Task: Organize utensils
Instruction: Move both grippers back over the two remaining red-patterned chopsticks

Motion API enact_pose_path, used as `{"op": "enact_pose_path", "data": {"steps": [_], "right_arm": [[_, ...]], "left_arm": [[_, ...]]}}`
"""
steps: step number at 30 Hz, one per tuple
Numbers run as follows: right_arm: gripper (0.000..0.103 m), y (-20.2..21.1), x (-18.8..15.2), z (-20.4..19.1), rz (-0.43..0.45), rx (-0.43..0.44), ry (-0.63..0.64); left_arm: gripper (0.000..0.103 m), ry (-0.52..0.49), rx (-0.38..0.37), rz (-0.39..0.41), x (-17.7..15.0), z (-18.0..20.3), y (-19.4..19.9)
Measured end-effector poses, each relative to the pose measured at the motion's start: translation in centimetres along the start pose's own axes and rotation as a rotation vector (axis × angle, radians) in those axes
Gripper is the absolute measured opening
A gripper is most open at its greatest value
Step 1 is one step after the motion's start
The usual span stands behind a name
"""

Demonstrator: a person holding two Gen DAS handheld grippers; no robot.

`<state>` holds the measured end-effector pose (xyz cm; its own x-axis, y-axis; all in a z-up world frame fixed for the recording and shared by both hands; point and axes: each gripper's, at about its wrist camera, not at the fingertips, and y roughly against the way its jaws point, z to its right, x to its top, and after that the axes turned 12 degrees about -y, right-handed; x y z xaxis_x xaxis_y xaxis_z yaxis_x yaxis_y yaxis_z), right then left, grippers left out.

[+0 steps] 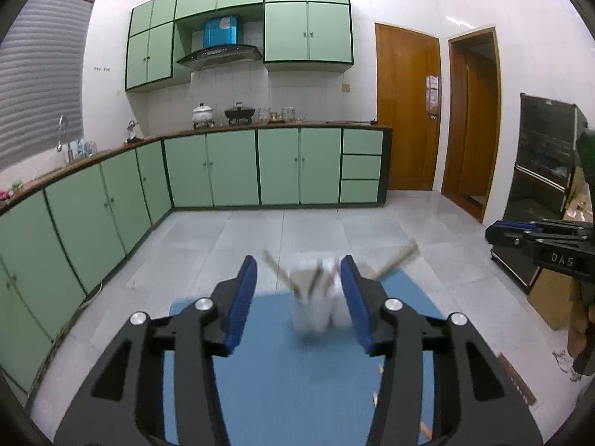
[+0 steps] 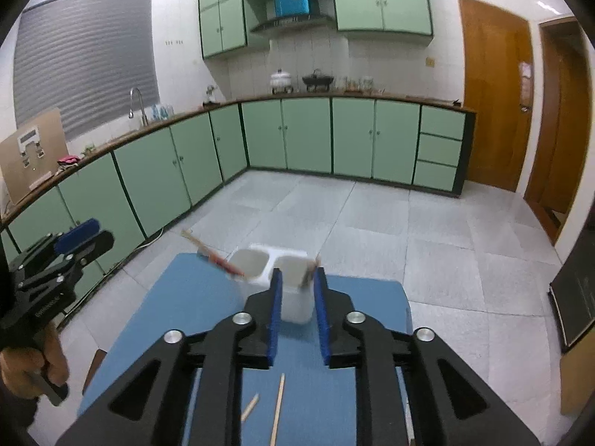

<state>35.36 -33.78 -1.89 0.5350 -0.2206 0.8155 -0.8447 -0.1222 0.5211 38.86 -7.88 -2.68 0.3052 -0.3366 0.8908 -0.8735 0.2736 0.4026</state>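
— Two compartments in that white plastic holder?

— Yes; it stands near the far edge of your blue tabletop, open floor beyond. One chopstick leans out left, another up and right; two wooden sticks lie loose near you.

— And my tools?

— Your left tool gapes wide, your right tool narrowly; neither grips anything.

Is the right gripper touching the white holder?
Cannot tell. In the right wrist view the right gripper overlaps the white holder, but its empty fingers look nearer the camera; no contact or gap shows plainly.
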Motion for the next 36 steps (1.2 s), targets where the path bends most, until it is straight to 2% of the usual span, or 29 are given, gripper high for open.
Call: {"op": "enact_pose_path", "data": {"steps": [3, 7, 11, 13, 16, 21, 28, 30, 31, 32, 36], "right_arm": [[0.028, 2.3, -7.2, 0.9, 0.004, -0.022, -0.003], [0.029, 3.9, -16.9, 2.4, -0.028, -0.057, -0.037], [0.029, 3.8, -23.8, 3.2, -0.105, -0.063, -0.093], [0.029, 3.5, -26.3, 3.3, -0.124, -0.065, -0.106], [0.029, 2.7, -28.1, 3.0, -0.141, -0.061, -0.105], [0.028, 0.7, -28.2, 2.0, -0.159, -0.031, -0.08], [0.028, -1.4, -29.3, 1.6, -0.18, -0.045, -0.033], [0.024, -1.3, -29.5, 1.6, -0.169, -0.057, -0.019], [0.012, -1.2, -29.6, 1.6, -0.165, -0.068, -0.016], [0.006, -1.2, -29.6, 1.9, -0.158, -0.079, -0.025], [0.006, -0.5, -29.6, 3.5, -0.132, -0.122, -0.093]], "left_arm": [[0.059, 0.003, -0.011, -0.014, -4.8, 1.8, 3.4], [0.062, -0.011, -0.056, -0.047, -11.4, 5.5, 6.8], [0.063, -0.02, -0.124, -0.1, -17.1, 9.5, 8.6], [0.063, -0.021, -0.153, -0.116, -18.9, 10.9, 8.9], [0.063, -0.011, -0.17, -0.151, -21.5, 12.5, 8.6], [0.062, -0.008, -0.178, -0.227, -24.5, 13.8, 6.6], [0.061, 0.007, -0.158, -0.276, -26.0, 13.3, 4.8], [0.061, 0.011, -0.158, -0.279, -26.0, 13.4, 4.6], [0.061, 0.014, -0.157, -0.282, -26.0, 13.4, 4.4], [0.061, 0.017, -0.156, -0.286, -25.9, 13.4, 4.2], [0.06, 0.019, -0.152, -0.287, -26.1, 13.9, 3.9]]}}
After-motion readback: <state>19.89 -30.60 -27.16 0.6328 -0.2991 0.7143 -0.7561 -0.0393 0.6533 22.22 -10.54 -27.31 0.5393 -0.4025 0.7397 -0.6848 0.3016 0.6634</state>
